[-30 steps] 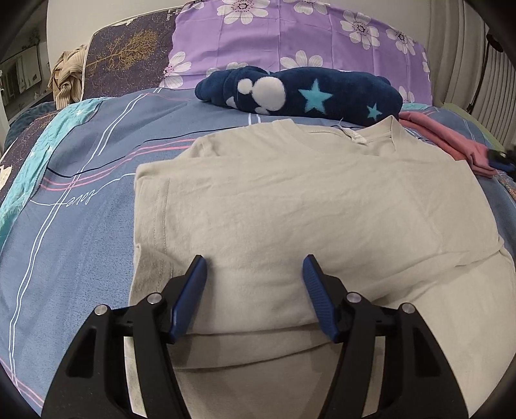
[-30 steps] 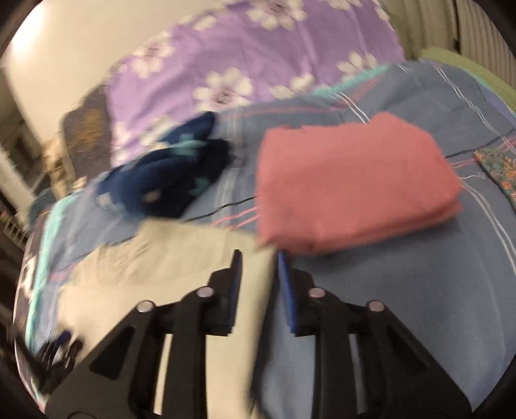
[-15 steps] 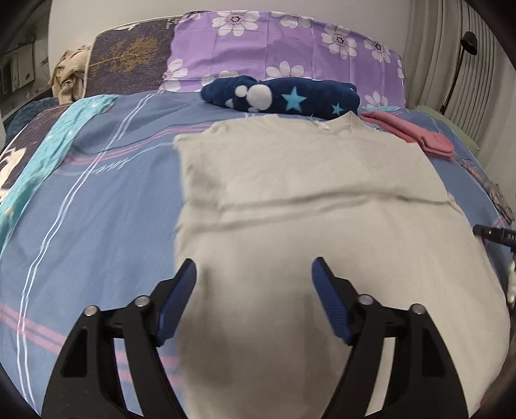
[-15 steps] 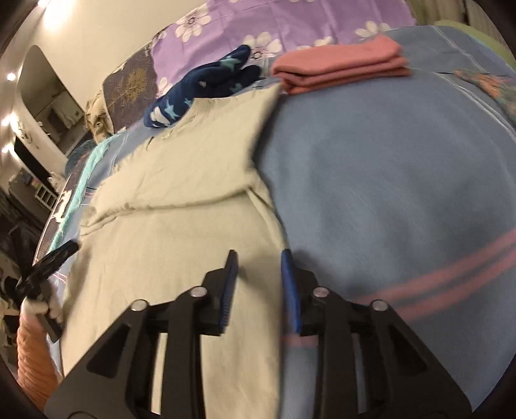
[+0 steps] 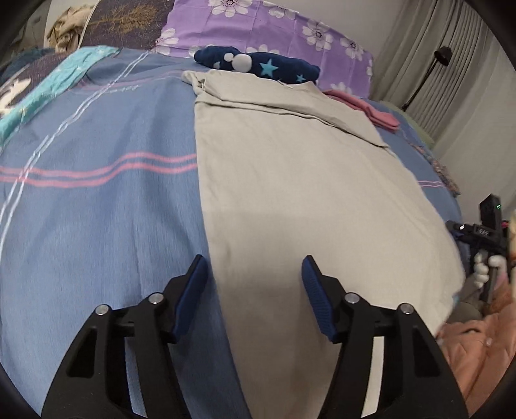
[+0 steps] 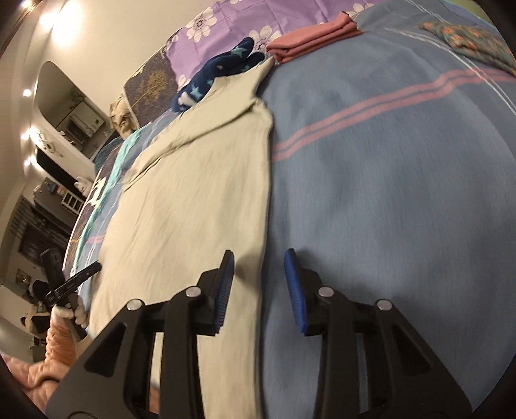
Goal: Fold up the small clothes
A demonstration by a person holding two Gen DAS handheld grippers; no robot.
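Observation:
A beige T-shirt (image 5: 290,167) lies flat and lengthwise on the blue striped bedcover (image 5: 96,145), collar at the far end, with a folded layer across its upper part. My left gripper (image 5: 254,259) hovers over the shirt's near left edge. Its jaws are closing, but the pads are apart and grip nothing. My right gripper (image 6: 259,253) stands open astride the near right edge of the shirt (image 6: 200,180), the cloth edge between its pads without being pinched. Each gripper also shows in the other's view, the right gripper (image 5: 483,225) and the left gripper (image 6: 64,283), each in a gloved hand.
A folded pink stack (image 5: 371,106) lies at the far right by the collar, seen as the pink stack (image 6: 309,42) too. A navy star-patterned fleece (image 5: 258,64) sits behind the collar, before purple flowered pillows (image 5: 274,29). A floor lamp (image 5: 441,53) and curtains stand to the right.
Both grippers drew back from the shirt's collar end to its near end. The right one left the pink stack behind and opened a little. The left jaws narrowed over the last half second.

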